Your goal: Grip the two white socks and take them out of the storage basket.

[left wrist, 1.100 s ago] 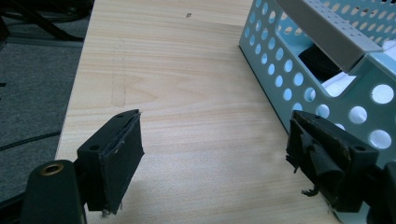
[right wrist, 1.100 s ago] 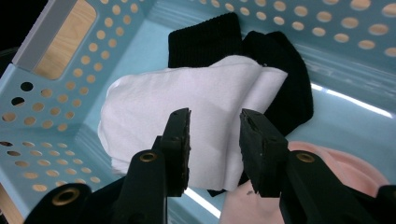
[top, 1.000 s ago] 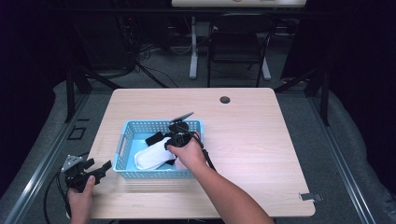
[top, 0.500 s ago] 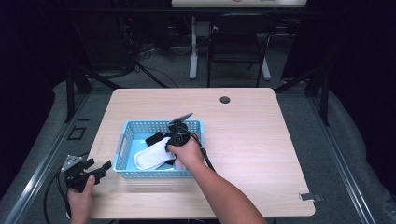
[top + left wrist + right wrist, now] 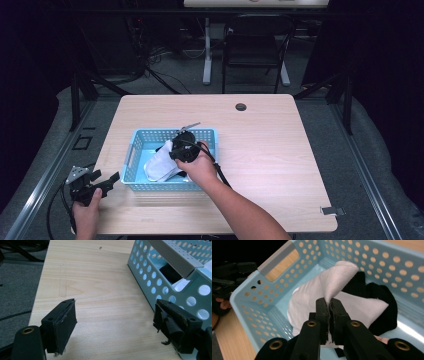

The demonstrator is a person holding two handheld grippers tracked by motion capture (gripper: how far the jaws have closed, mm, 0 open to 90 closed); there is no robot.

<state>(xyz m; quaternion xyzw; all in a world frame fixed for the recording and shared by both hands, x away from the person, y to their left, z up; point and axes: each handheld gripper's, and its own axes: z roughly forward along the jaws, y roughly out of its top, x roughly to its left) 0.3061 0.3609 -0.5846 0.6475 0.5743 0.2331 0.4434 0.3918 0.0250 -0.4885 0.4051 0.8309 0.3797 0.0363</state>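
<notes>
While clamped by the right gripper [image 5: 329,305], whose jaws have just been closing, looks soft, light and floppy: white cloth [image 5: 329,293], pinched at a raised fold inside the blue basket [image 5: 137,150] near the tabletop's front-left corner. Angles down over the basket. Rests wide apart beside it: left gripper [image 5: 116,321].

No legible text, label, brand, number or sign appears in any view. The blue basket [image 5: 150,137], the white cloth [image 5: 317,293] and the wooden table [image 5: 280,150] carry no readable markings.
</notes>
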